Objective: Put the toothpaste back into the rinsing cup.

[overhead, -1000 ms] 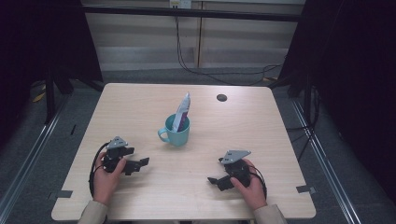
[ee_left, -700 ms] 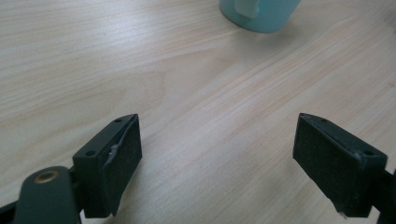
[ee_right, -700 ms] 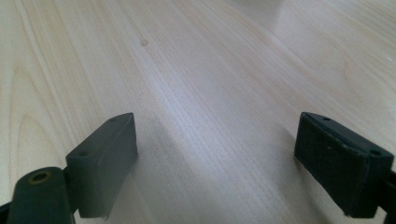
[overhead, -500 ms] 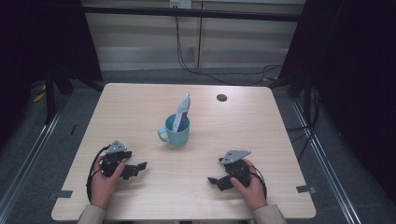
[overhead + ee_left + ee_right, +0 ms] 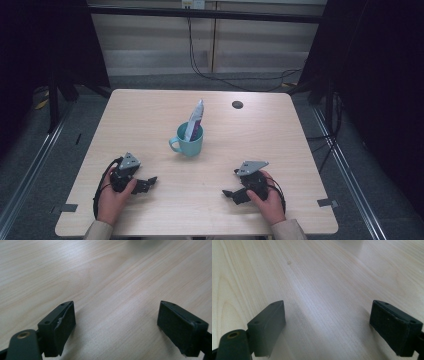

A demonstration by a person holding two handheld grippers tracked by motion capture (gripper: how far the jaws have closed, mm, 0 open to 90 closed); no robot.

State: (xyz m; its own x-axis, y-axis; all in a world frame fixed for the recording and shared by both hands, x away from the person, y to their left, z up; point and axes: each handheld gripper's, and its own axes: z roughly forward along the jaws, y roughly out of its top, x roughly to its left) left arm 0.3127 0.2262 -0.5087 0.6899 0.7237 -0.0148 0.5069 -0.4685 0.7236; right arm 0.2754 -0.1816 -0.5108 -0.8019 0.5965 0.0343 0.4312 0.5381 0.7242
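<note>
Teal mug point(image 5: 189, 142) w/ tube point(image 5: 195, 119) standing upright in it sits mid-tabletop point(image 5: 300, 150) — fwd of both grippers, left gripper point(image 5: 145, 184) nearer, right gripper point(image 5: 231, 194) farther — both fingers wide, empty.

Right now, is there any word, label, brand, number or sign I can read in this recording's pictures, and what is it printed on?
No text can be read.
The toothpaste tube standing in the teal mug carries coloured print, too small and blurred to read.
The small light tag on the wall at the top edge: too small to read.
The left gripper, right gripper and wooden table show no markings.
</note>
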